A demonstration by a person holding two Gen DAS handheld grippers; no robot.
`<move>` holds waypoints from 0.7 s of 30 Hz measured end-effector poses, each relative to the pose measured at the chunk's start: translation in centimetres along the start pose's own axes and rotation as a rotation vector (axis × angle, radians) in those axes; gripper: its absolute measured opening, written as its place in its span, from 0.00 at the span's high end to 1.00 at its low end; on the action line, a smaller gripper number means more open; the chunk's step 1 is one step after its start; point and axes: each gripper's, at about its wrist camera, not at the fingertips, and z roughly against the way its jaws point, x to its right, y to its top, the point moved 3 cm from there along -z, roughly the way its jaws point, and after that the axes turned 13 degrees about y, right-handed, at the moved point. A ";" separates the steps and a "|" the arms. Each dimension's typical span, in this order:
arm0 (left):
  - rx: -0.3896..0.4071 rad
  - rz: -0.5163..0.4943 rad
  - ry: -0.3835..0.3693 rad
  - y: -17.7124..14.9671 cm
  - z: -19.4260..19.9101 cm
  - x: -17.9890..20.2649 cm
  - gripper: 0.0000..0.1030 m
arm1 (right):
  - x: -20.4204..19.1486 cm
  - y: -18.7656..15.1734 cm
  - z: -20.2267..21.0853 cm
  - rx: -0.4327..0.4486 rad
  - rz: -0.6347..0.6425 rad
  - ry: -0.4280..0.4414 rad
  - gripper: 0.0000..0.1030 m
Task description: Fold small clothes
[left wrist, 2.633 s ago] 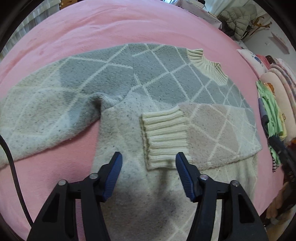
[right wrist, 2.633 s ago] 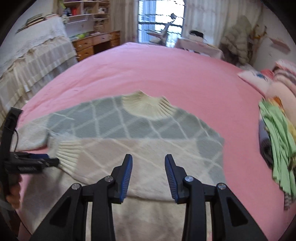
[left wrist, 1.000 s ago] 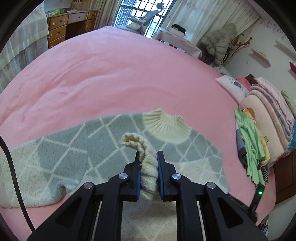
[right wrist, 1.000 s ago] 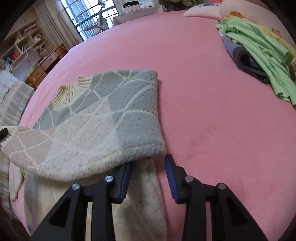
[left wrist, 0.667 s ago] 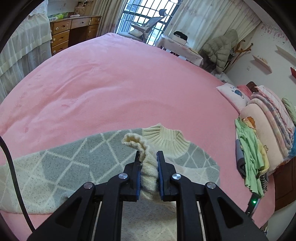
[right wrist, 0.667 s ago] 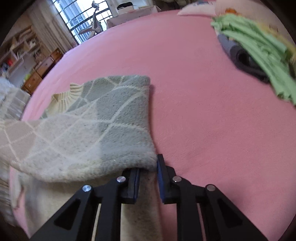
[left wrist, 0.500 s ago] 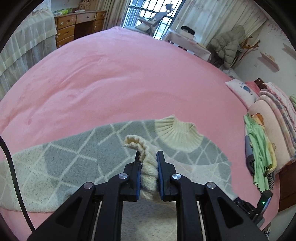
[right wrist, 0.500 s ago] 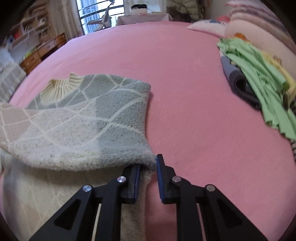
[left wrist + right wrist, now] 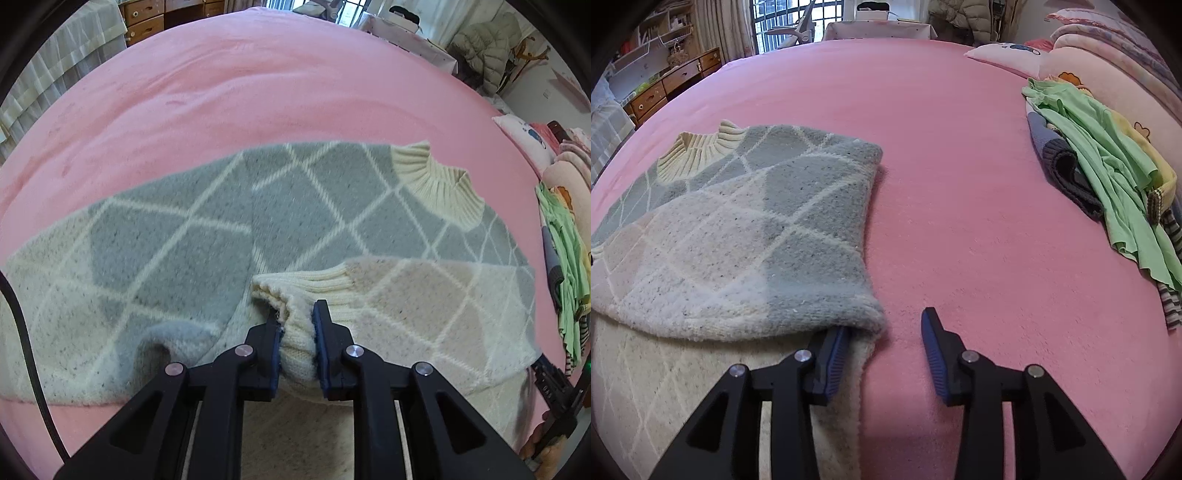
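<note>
A grey and cream diamond-pattern sweater (image 9: pixel 207 236) lies flat on the pink bed, its ribbed collar (image 9: pixel 436 181) at the far right. One sleeve is folded across the body. My left gripper (image 9: pixel 297 317) is shut on that sleeve's ribbed cream cuff (image 9: pixel 295 295), low over the sweater. In the right wrist view the sweater (image 9: pixel 746 229) fills the left side, with the sleeve fold's edge (image 9: pixel 864 317) near me. My right gripper (image 9: pixel 884 332) is open, its left finger (image 9: pixel 834 350) under the fold, its right finger over bare blanket.
The pink blanket (image 9: pixel 960 184) covers the whole bed. A pile of green, grey and striped clothes (image 9: pixel 1108 177) lies at the right edge, with pillows and stacked bedding (image 9: pixel 1108 55) behind. Drawers and shelves (image 9: pixel 657 92) stand beyond the far left side.
My left gripper has lowered the cuff toward the sweater body, still shut on it. My right gripper, shut on the sleeve fold half a second ago, has opened and let it go.
</note>
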 end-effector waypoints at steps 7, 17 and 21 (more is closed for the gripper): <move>0.002 -0.029 0.001 -0.7 -0.9 -0.8 0.80 | -0.4 -0.6 0.2 0.001 0.039 -0.044 0.57; 0.033 -0.114 0.044 -0.8 0.0 -0.8 0.74 | -1.6 -1.8 2.0 -0.011 0.128 -0.138 0.56; 0.037 -0.139 0.089 -0.8 1.6 -0.7 0.55 | -2.8 -2.3 3.5 -0.011 0.137 -0.146 0.56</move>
